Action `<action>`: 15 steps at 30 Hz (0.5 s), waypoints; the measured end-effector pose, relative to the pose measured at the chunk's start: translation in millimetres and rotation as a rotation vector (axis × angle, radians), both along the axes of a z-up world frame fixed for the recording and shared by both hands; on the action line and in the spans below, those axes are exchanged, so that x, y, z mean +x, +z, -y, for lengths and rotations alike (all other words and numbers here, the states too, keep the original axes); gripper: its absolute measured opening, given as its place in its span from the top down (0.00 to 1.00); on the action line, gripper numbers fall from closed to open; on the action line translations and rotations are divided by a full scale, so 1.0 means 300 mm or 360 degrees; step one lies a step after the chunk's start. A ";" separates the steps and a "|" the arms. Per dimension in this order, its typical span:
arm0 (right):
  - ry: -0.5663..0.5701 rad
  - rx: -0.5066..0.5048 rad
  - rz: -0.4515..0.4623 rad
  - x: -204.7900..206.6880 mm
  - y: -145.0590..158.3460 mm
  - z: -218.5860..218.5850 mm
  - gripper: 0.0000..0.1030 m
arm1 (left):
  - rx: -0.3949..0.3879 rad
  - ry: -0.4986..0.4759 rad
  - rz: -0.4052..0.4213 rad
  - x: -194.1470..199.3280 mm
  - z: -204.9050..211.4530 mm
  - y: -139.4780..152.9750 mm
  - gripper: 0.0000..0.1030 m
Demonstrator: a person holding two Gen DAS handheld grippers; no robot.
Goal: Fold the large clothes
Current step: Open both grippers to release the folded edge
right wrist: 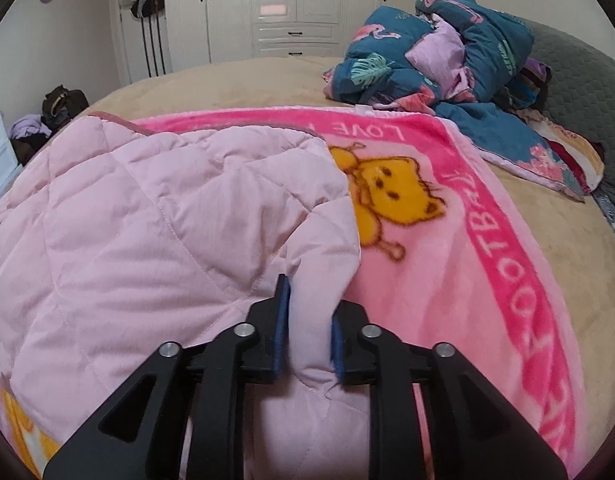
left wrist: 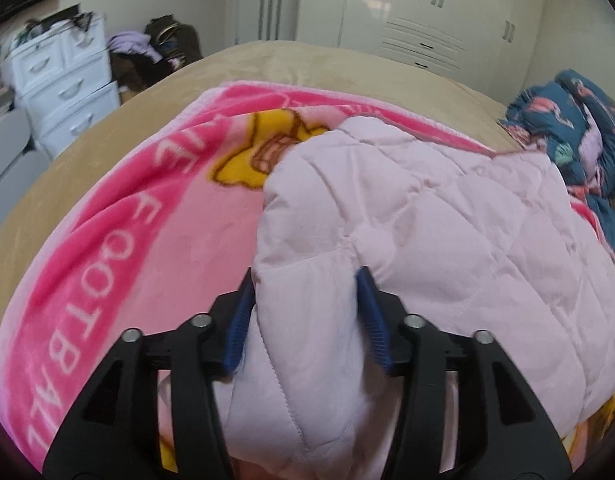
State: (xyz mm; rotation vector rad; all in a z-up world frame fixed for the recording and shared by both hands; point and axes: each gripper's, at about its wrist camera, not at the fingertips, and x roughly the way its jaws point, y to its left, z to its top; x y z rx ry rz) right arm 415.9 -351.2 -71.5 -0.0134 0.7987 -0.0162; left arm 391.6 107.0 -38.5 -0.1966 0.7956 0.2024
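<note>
Black jaws, blue ribbed pads (left wrist: 238, 322), silver screws (right wrist: 244, 329)

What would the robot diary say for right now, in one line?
left gripper: shut on pale pink quilted coat | right gripper: shut on coat | under: pink fleece bear blanket

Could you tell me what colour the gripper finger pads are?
Blue pads, clearest in the left wrist view.

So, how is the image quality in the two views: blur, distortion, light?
Left wrist view: strong fisheye bending, dark corners; the pink blanket and left gripper look slightly smeared, while the quilted garment is evenly lit. Right wrist view: sharper, same bending; soft daylight, no glare, and the right gripper casts little shadow.
</note>
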 end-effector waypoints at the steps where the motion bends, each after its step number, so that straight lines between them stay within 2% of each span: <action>1: -0.0005 -0.0008 -0.0007 -0.005 0.009 0.003 0.68 | -0.0002 0.0012 0.0001 -0.009 -0.003 0.009 0.51; 2: -0.0043 -0.0038 0.0015 -0.023 0.034 0.006 0.63 | 0.0013 0.0013 0.0002 -0.022 0.000 0.024 0.45; 3: -0.0048 -0.0069 0.0075 -0.047 0.064 -0.003 0.54 | 0.0054 0.0011 0.0023 -0.042 0.012 0.047 0.42; 4: -0.0016 -0.0112 0.0191 -0.078 0.113 -0.026 0.43 | 0.0087 0.0011 0.0046 -0.056 0.024 0.065 0.35; 5: 0.0007 -0.0144 0.0280 -0.101 0.150 -0.050 0.38 | 0.0136 -0.0003 0.0080 -0.088 0.050 0.095 0.29; 6: 0.0056 -0.0150 0.0361 -0.121 0.188 -0.082 0.34 | 0.0170 -0.0003 0.0106 -0.109 0.067 0.114 0.26; 8: 0.0265 -0.0066 0.0411 -0.128 0.247 -0.170 0.34 | 0.0169 -0.0030 0.0145 -0.151 0.106 0.139 0.22; 11: 0.0516 0.0128 0.0316 -0.075 0.276 -0.316 0.34 | 0.0044 -0.0114 0.0160 -0.208 0.164 0.136 0.18; 12: 0.0593 0.0201 0.0246 -0.040 0.275 -0.373 0.34 | 0.0001 -0.0142 0.0152 -0.222 0.180 0.125 0.18; 15: 0.0710 0.0249 0.0052 0.063 0.245 -0.533 0.37 | -0.0105 -0.0177 0.0095 -0.255 0.235 0.069 0.18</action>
